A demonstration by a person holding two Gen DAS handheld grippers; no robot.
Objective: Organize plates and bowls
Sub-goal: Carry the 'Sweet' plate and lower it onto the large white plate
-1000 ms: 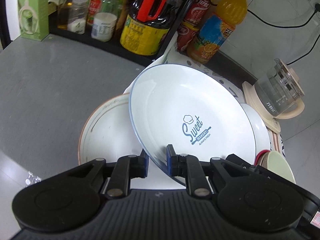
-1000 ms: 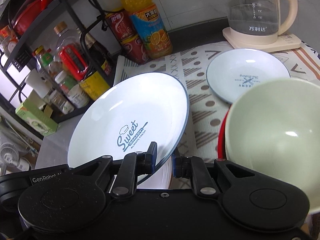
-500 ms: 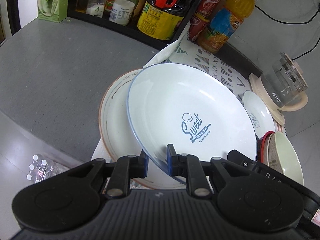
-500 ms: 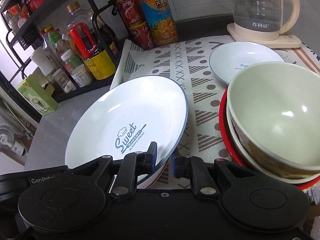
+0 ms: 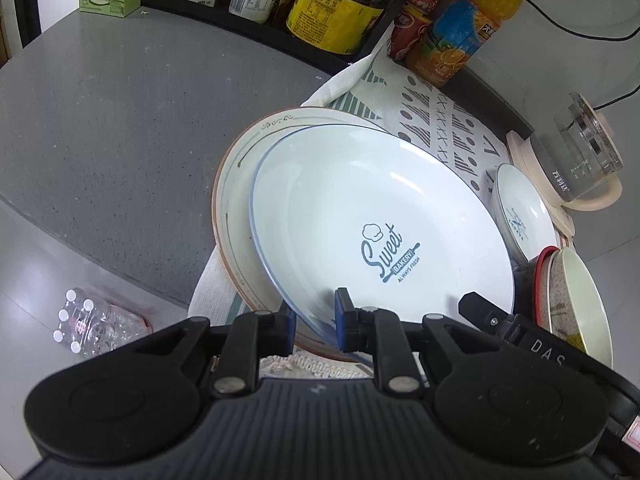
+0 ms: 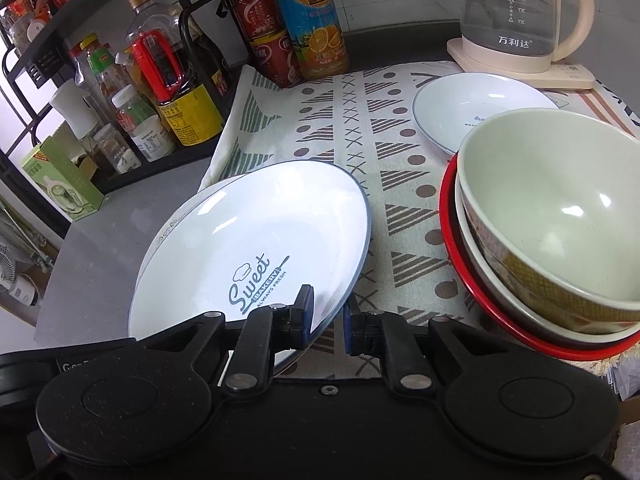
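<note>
Left wrist view: the left tongs straddle the near rim of the Sweet Bakery plate, blue pads either side of the edge with a gap showing, so I judge them slackened rather than clamped. The plate lies on the brown-rimmed plate, shifted toward 3 o'clock of it. To finish well, nudge it toward 9 o'clock until the rims sit concentric, then draw the tongs straight back and low so the rim is not lifted. At 3 o'clock stand the small plate and the stacked bowls.

Right wrist view: the right tongs stand apart around the same plate's edge at 6 o'clock, one pad over the rim, the other clear. Both should leave together.

The grey surface carries a patterned cloth; at 12 o'clock a rack of bottles, an orange juice bottle and a glass kettle. The floor shows packed water bottles.
</note>
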